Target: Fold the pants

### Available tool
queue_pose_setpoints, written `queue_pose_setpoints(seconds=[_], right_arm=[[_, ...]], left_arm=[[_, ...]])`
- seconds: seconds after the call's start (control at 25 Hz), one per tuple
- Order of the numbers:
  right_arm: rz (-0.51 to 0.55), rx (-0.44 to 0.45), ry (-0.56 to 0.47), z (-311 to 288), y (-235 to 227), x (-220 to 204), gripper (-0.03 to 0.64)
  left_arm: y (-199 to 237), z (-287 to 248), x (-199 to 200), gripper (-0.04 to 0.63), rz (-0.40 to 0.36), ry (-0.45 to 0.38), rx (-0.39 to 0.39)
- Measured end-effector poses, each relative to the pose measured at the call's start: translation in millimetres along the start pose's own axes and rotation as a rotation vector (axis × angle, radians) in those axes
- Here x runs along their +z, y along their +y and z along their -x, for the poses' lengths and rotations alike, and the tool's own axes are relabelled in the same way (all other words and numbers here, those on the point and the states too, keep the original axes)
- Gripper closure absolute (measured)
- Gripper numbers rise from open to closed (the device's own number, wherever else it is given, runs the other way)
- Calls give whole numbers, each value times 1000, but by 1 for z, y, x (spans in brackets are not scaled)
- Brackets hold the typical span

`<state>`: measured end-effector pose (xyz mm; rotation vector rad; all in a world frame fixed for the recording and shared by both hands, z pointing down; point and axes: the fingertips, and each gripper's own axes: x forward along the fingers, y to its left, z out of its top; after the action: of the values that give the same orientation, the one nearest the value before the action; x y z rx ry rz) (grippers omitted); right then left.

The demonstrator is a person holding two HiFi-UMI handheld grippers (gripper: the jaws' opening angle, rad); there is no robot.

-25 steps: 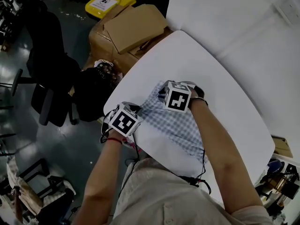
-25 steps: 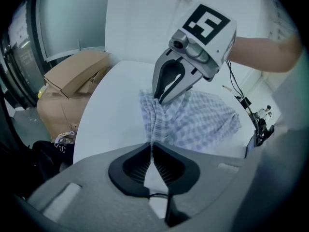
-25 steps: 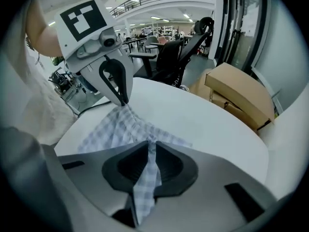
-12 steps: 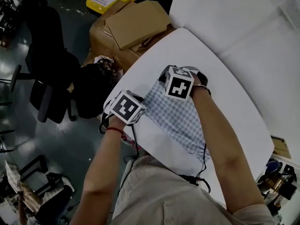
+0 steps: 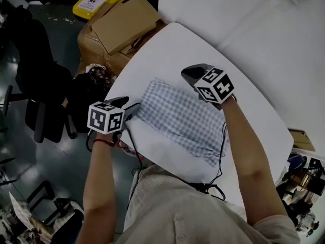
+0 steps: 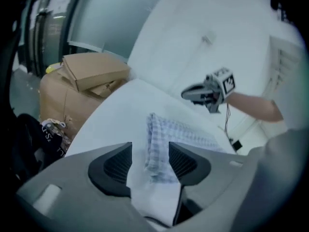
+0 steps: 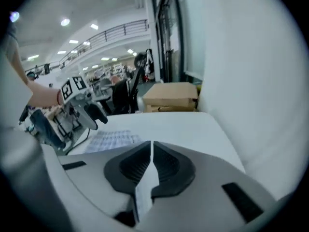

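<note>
Head view: the pants [image 5: 183, 121] lie flat on the table [image 5: 167, 50] as a checked rectangle, close to the table edge nearest you. A second ago both your grippers were down on the cloth at its far end. Now both are off it. The left gripper [image 5: 129, 108] sits at the table's left edge, just beside the near-left corner of the cloth. The right gripper [image 5: 192, 72] has lifted and swung out over bare table surface beyond the cloth's far-right corner. The cloth lies smoother and squarer to the table edge than before.

Left gripper view: the left gripper [image 6: 149, 163] has just been opening its jaws, and they now stand wide apart. The folded edge of the pants [image 6: 157, 149] shows between them, resting on the table [image 6: 120, 110], but neither pad presses on it. Finding: you have released the cloth on this side.

Right gripper view: the right gripper [image 7: 151, 161] has eased its jaws open by a sliver; they stand all but together with nothing between. The pants [image 7: 113, 140] lie well off to its left on the table [image 7: 178, 124], beside the left gripper [image 7: 94, 112].

Assessment: one fold appears laid and let go. Whether a further fold is due cannot be settled from here; if so, both grippers must re-take an edge.
</note>
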<state>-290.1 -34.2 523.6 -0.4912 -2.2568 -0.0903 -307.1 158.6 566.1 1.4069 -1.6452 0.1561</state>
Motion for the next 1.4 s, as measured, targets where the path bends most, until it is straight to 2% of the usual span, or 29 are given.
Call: queue_pose_setpoints(seconds=[0.12, 0.2, 0.28, 0.44, 0.52, 0.6, 0.72, 0.92, 1.0, 1.24, 1.4], right_arm=[[-138, -31, -180, 83, -3, -16, 596], [-193, -46, -207, 127, 12, -46, 597], [-216, -62, -173, 155, 35, -85, 597], [-248, -92, -70, 181, 82, -159, 597], [-282, -115, -50, 190, 99, -184, 597], [-317, -145, -46, 199, 111, -203, 597], [-334, -189, -18, 213, 127, -233, 597], [-254, -221, 53, 223, 154, -274, 595], [-229, -230, 65, 225, 160, -285, 595], [-216, -244, 64, 223, 174, -303, 578], [-179, -238, 83, 216, 179, -311, 540]], left_arm=[[-15, 36, 29, 372, 188, -280, -136], [-41, 48, 42, 390, 240, -376, -253], [-77, 44, 46, 433, 205, -363, -340], [-158, 0, 49, 464, 127, -241, -488], [-192, -24, 52, 518, 105, -194, -549], [-228, -45, 52, 532, 66, -136, -605], [-279, -74, 45, 531, -77, -6, -654], [-342, -119, 21, 531, -453, 238, -664], [-360, -138, 13, 531, -580, 317, -658], [-392, -191, -8, 529, -875, 493, -602], [-406, -215, -23, 509, -1023, 578, -578]])
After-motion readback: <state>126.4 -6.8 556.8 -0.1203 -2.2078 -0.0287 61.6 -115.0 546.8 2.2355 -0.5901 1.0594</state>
